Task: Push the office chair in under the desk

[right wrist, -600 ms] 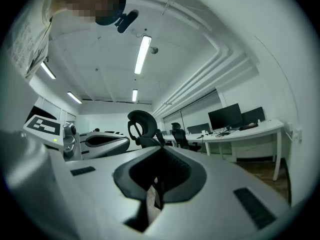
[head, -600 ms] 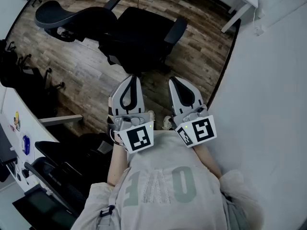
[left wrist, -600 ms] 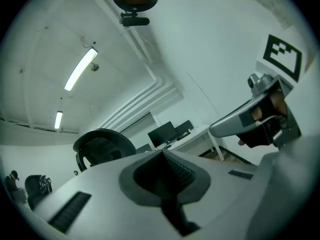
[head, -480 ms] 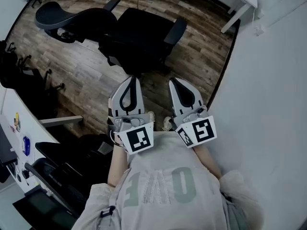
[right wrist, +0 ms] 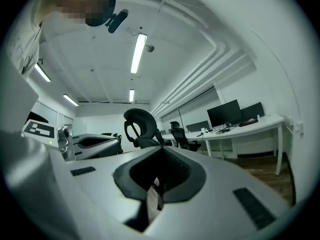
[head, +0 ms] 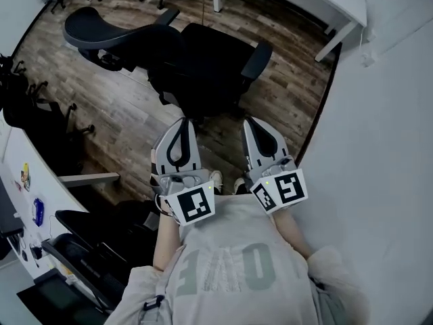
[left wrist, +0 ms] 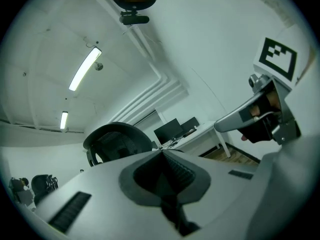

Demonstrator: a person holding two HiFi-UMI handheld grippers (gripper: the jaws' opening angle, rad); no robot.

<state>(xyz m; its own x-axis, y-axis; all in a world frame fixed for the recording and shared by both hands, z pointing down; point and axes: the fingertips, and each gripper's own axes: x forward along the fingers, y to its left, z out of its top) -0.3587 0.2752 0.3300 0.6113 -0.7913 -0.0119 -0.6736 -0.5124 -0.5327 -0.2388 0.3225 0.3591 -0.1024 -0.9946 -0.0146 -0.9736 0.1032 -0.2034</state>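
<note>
A black office chair [head: 196,63] stands on the wood floor ahead of me, its curved headrest [head: 111,29] to the left. The same chair shows as a black mesh back [left wrist: 117,141] in the left gripper view and as a dark headrest [right wrist: 140,124] in the right gripper view. A white desk [head: 325,5] runs along the far top right. My left gripper [head: 184,122] and right gripper [head: 249,122] are held side by side near my chest, a short way short of the chair, touching nothing. Both are shut and empty.
Another dark chair [head: 88,242] and a white desk with small items [head: 30,181] sit at my lower left. More chairs [head: 34,107] crowd the left edge. A white wall [head: 385,147] fills the right side. Monitors stand on a long desk [right wrist: 245,124].
The view has shifted slightly, so the chair and floor sit a little lower and to the right. Both grippers keep their pose and stay shut.
</note>
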